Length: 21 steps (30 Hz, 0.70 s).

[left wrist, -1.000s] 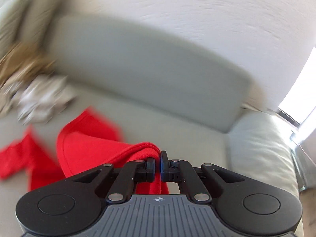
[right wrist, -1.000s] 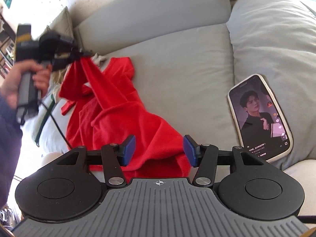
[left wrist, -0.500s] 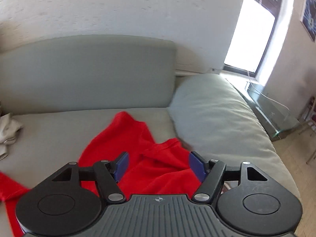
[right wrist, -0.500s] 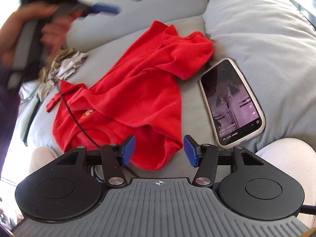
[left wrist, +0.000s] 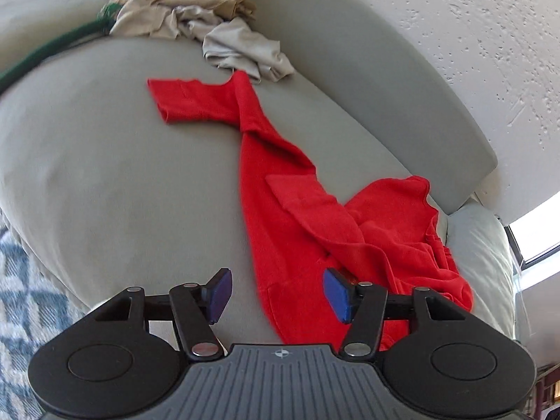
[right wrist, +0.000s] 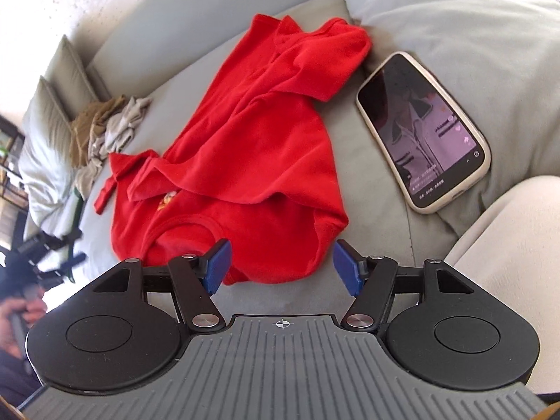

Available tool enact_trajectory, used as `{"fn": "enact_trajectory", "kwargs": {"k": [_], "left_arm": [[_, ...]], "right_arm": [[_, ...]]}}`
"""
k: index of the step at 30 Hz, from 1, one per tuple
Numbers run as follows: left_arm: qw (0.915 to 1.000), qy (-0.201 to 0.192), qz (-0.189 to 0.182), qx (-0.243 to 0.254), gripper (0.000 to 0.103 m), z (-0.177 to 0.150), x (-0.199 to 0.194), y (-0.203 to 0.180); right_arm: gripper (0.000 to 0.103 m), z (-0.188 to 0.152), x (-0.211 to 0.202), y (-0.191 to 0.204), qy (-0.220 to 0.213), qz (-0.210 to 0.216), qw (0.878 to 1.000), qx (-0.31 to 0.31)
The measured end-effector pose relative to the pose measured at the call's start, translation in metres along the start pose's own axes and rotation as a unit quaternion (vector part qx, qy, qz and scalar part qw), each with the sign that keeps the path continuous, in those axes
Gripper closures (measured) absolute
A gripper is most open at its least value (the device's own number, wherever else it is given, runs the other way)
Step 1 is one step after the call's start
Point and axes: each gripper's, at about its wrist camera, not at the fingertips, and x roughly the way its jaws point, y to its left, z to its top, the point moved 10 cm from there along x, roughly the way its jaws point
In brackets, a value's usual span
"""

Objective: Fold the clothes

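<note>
A red shirt (right wrist: 245,147) lies crumpled on the grey sofa seat (right wrist: 371,245). In the left wrist view the red shirt (left wrist: 297,217) stretches from a flat sleeve at the far end to a bunched heap on the right. My left gripper (left wrist: 278,292) is open and empty, just above the shirt's near edge. My right gripper (right wrist: 281,267) is open and empty, close over the shirt's collar end. The left gripper also shows blurred at the right wrist view's left edge (right wrist: 52,252).
A smartphone (right wrist: 423,129) with a lit screen lies on the seat right of the shirt, against a grey cushion (right wrist: 455,17). A heap of beige and tan clothes (left wrist: 210,24) sits at the sofa's far end. A blue patterned rug (left wrist: 21,315) lies below the seat edge.
My left gripper let go of the shirt, opened, and swung back over the seat's near edge. The shirt dropped onto the sofa and now lies still. My right gripper stayed open.
</note>
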Motion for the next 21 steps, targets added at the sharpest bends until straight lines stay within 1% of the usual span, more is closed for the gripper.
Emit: {"fn": "enact_trajectory", "kwargs": {"k": [2, 7, 9, 11, 13, 14, 15, 17, 19, 21], "left_arm": [[0.9994, 0.019, -0.018, -0.020, 0.050, -0.005, 0.015, -0.001], [0.9963, 0.067, -0.025, -0.047, 0.050, -0.021, 0.035, -0.004], [0.9958, 0.073, -0.016, -0.053, 0.049, -0.027, 0.036, -0.002], [0.9935, 0.083, -0.010, -0.078, 0.048, -0.035, 0.034, 0.001], [0.9902, 0.088, -0.021, -0.106, 0.045, -0.041, 0.035, 0.003], [0.9887, 0.088, -0.028, -0.118, 0.045, -0.044, 0.037, 0.004], [0.9869, 0.088, -0.035, -0.131, 0.047, -0.047, 0.039, 0.006], [0.9811, 0.080, -0.061, -0.165, 0.047, -0.051, 0.040, 0.008], [0.9694, 0.084, -0.107, -0.204, 0.047, -0.058, 0.042, 0.007], [0.9585, 0.088, -0.145, -0.229, 0.048, -0.064, 0.045, 0.006]], "right_arm": [[0.037, 0.001, -0.005, 0.001, -0.006, -0.001, 1.000, 0.003], [0.037, 0.001, -0.014, 0.001, -0.020, 0.000, 1.000, 0.002], [0.037, 0.000, -0.014, 0.000, -0.020, 0.001, 1.000, 0.005], [0.037, -0.001, -0.014, -0.001, -0.017, 0.002, 1.000, 0.009], [0.037, -0.002, -0.012, -0.003, -0.015, 0.001, 1.000, 0.011], [0.037, -0.002, -0.011, -0.004, -0.014, 0.001, 1.000, 0.012], [0.037, -0.002, -0.010, -0.004, -0.013, 0.002, 1.000, 0.013], [0.037, -0.002, -0.006, -0.003, -0.009, 0.004, 1.000, 0.014], [0.037, -0.003, -0.004, -0.001, -0.009, 0.009, 1.000, 0.011], [0.037, -0.003, -0.003, 0.002, -0.009, 0.013, 1.000, 0.008]]}}
